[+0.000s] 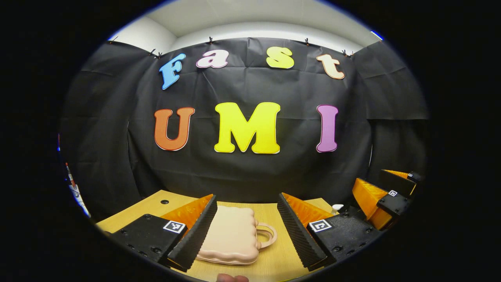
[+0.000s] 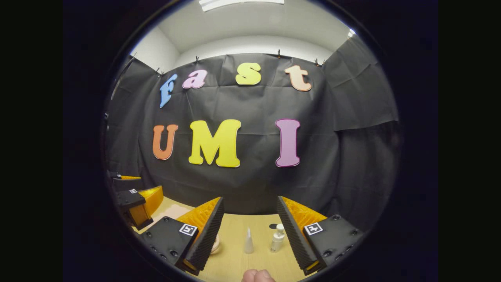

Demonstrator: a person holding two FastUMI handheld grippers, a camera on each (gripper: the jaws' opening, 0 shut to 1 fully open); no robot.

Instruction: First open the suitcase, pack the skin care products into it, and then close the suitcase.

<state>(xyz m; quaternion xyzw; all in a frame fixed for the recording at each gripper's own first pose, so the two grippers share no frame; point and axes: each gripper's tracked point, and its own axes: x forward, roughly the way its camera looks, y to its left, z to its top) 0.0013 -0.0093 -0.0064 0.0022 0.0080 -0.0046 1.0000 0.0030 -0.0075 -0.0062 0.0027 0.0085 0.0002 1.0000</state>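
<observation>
Here, at the outset of a packing job, a closed pink suitcase point(image 1: 231, 235) lies flat on the wooden table point(image 1: 152, 205), its looped handle point(image 1: 267, 235) pointing right, framed between the spread fingers of the left gripper point(image 1: 247, 227), which hovers empty above it. Further right in the left gripper view, the right gripper point(image 1: 385, 196) hangs over the table's far side, also holding nothing. In the right gripper view, its own fingers stand wide apart, and between them on the table rest the skin care products: a small white cone-shaped tube point(image 2: 248, 241) and, just beside it, a clear pump bottle point(image 2: 278, 237). A rounded item point(image 2: 215, 244) peeks from behind the left finger; what it is cannot be told. The opening step appears not yet begun; the next move likely calls for bringing a gripper down to the suitcase's edge or handle to lift the lid.
</observation>
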